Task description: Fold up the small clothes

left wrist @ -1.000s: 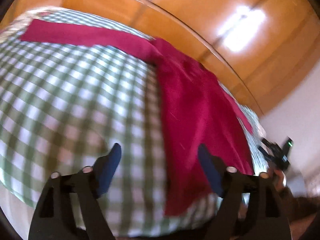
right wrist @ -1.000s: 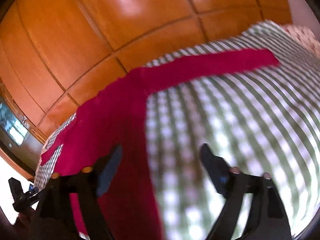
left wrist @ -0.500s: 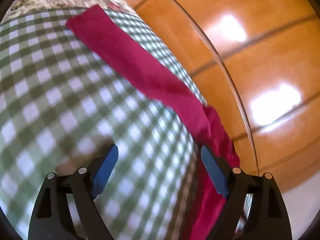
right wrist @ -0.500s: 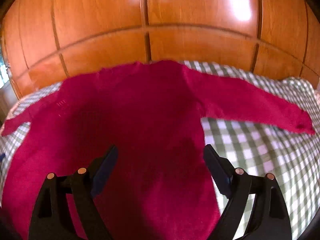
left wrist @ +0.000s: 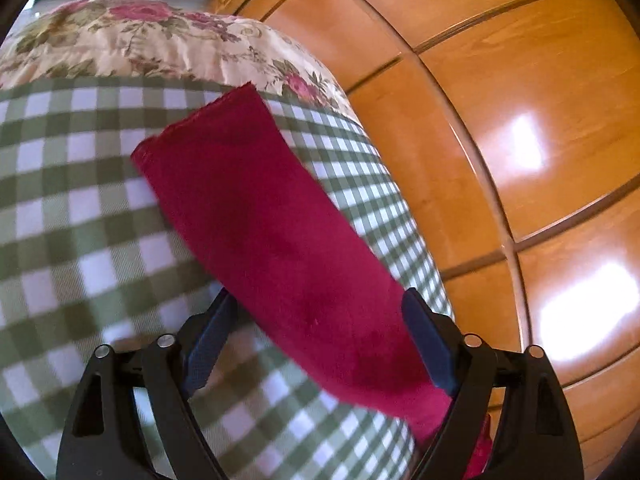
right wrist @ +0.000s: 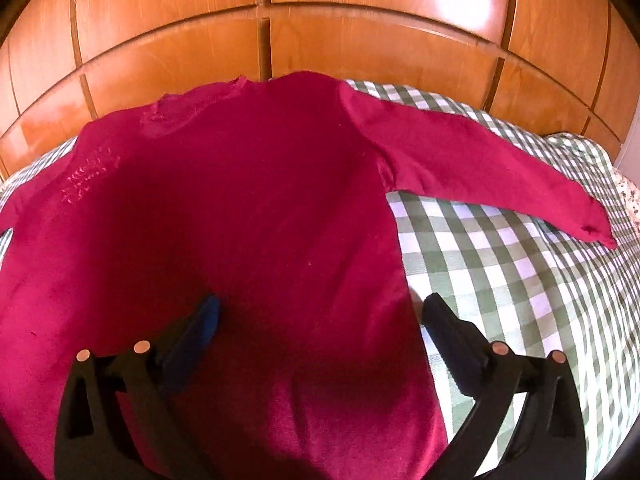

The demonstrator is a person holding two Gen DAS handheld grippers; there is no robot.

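Note:
A crimson long-sleeved sweater [right wrist: 248, 208] lies spread flat on a green-and-white checked bedcover [right wrist: 500, 264], one sleeve [right wrist: 480, 168] stretched out to the right. My right gripper [right wrist: 322, 304] hangs just above the sweater's lower body. Its jaws are opening wide over the right side seam and press on nothing. In the left wrist view that sleeve [left wrist: 272, 220] runs diagonally, its cuff at the far end. My left gripper [left wrist: 320, 320] straddles the sleeve near its wider part. Its jaws are closing with the cloth between them, not pinched.
Glossy wooden wardrobe panels [right wrist: 320, 32] stand close behind the bed's far edge, also seen as wood panels [left wrist: 520, 160]. A floral quilt [left wrist: 160, 40] lies beyond the cuff. Open checked cover [left wrist: 80, 220] stretches left of the sleeve.
My left gripper swung from beside the sweater body out along the sleeve, which now lies between its jaws. My right gripper turned to face the body and its jaws spread wider.

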